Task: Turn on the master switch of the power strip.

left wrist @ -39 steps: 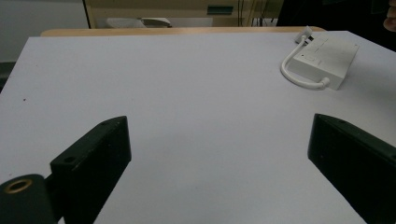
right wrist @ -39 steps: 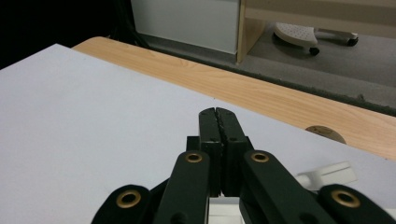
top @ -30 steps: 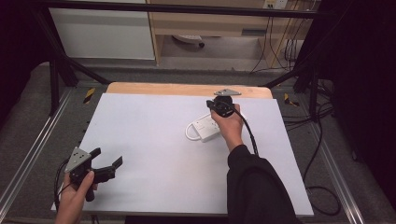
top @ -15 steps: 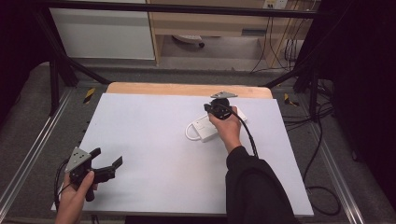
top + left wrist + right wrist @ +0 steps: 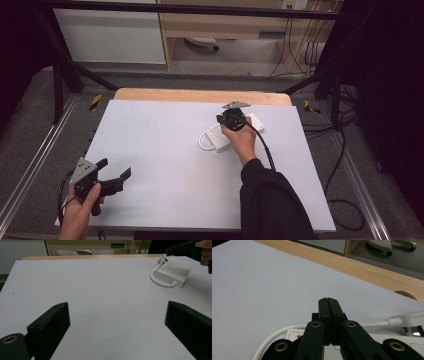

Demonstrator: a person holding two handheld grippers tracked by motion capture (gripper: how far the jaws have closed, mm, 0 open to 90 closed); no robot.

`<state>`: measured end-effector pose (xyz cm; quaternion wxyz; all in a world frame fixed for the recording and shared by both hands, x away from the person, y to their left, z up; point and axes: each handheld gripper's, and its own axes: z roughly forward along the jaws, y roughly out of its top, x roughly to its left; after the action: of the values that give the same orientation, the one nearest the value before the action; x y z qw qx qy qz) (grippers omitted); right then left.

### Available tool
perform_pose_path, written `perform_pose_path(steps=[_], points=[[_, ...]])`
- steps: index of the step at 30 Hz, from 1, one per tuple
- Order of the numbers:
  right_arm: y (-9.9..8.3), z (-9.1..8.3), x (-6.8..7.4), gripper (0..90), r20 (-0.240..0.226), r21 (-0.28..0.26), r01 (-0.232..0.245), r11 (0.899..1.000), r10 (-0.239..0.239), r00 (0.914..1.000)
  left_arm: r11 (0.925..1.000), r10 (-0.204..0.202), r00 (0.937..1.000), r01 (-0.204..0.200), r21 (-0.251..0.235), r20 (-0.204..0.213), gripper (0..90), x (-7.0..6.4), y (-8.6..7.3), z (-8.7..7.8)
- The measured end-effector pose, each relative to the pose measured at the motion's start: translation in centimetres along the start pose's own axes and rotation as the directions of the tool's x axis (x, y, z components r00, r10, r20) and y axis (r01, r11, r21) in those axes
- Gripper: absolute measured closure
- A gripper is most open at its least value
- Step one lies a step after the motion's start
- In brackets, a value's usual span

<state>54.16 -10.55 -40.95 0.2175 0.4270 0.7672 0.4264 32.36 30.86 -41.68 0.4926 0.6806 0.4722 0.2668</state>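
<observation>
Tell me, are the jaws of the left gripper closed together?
No. In the left gripper view, the left gripper has its two black jaws standing far apart, with bare white table showing between them.

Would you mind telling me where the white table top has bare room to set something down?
The widest bare patch is the middle of the table top, between the left gripper near the front left corner and the power strip. The far left corner is bare too. It is crowded around the strip, where the right gripper sits over it.

power strip point(image 5: 231, 134) white (red mark) | table point(image 5: 160, 150) pale grey | jaws black
</observation>
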Motion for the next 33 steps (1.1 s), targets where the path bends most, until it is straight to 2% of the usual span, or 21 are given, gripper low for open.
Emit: perform_pose_path(steps=[33], points=[[-1.1, 0.9, 1.1, 90.0, -0.023, 0.055, 0.035, 0.998, -0.034, 0.9992, 1.0000, 0.003, 1.0000, -0.003, 0.001, -0.001, 6.1, 0.0, 0.0, 0.0]])
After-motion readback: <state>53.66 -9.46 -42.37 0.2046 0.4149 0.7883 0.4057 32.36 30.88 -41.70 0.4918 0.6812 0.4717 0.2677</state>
